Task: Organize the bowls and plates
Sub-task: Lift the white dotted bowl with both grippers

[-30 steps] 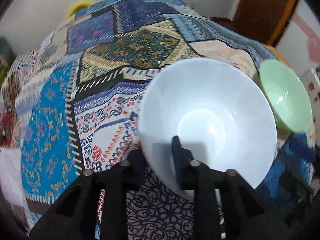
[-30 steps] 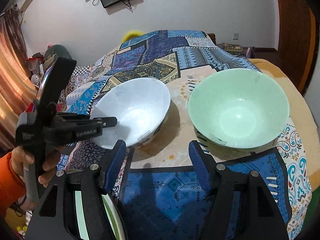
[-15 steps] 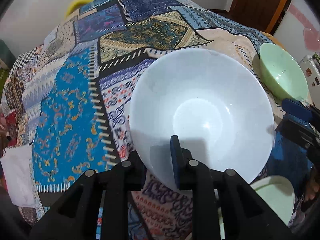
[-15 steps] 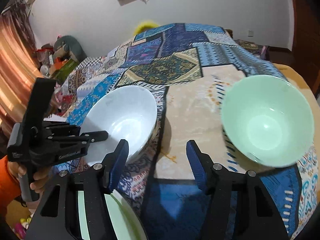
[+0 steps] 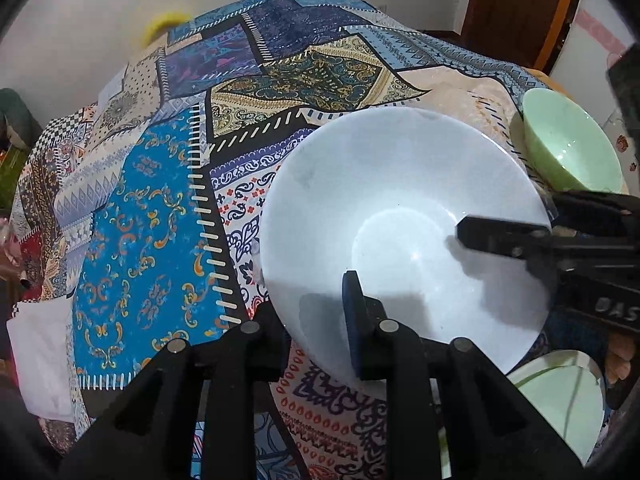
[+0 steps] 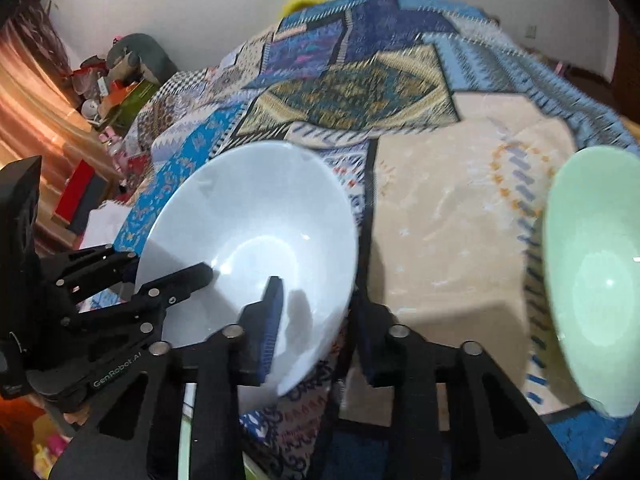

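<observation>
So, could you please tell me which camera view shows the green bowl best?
The left wrist view: the whole green bowl shows there, small but sharp, upright on the patterned cloth beyond the white bowl. In the right wrist view the green bowl looks larger, but it is blurred and cut off by the picture's right edge.

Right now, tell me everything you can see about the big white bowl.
The large white bowl is wide, plain and glossy, probably ceramic or melamine, and empty. It is tilted over the patterned patchwork cloth, with a pale green bowl beyond it. The left gripper is shut on its near rim; the right gripper straddles another part of the rim, jaws closing.
</observation>
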### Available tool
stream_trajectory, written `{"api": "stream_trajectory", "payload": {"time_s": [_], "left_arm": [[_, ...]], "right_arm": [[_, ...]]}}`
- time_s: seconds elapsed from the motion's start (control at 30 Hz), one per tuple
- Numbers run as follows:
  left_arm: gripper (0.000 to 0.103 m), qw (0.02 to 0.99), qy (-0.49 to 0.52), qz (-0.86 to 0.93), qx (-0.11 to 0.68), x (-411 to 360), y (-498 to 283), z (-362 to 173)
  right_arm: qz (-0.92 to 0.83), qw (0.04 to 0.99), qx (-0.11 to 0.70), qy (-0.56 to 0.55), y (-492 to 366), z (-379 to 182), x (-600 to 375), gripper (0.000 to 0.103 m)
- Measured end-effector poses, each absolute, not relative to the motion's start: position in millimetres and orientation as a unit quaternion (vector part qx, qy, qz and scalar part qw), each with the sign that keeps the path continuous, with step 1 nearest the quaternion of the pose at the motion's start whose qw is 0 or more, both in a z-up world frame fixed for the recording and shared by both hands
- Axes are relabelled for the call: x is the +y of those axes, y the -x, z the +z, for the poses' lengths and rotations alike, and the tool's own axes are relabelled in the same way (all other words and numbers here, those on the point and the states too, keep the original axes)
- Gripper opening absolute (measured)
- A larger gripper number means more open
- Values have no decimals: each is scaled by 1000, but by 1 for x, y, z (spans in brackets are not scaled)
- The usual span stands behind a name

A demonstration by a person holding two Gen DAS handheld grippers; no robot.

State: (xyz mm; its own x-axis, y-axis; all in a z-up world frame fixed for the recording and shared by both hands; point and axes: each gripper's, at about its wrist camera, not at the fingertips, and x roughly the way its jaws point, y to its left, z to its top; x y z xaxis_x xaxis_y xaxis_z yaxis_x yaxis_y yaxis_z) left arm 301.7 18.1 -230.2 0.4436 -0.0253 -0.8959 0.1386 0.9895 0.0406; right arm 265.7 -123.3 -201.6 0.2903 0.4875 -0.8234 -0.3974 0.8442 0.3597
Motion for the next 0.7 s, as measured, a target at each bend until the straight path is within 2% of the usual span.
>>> {"api": "stream_trajectory", "payload": {"time_s": [0.23,0.7], "left_arm": [[23,852,-54,-43,518,17,-301,-229],[23,859,-32,-44,509,10,-278,-207]], "right_arm": [[269,803,529,-53,-263,-199,-128,19],[257,825,500,-44,-240,-170,-132,19]]}}
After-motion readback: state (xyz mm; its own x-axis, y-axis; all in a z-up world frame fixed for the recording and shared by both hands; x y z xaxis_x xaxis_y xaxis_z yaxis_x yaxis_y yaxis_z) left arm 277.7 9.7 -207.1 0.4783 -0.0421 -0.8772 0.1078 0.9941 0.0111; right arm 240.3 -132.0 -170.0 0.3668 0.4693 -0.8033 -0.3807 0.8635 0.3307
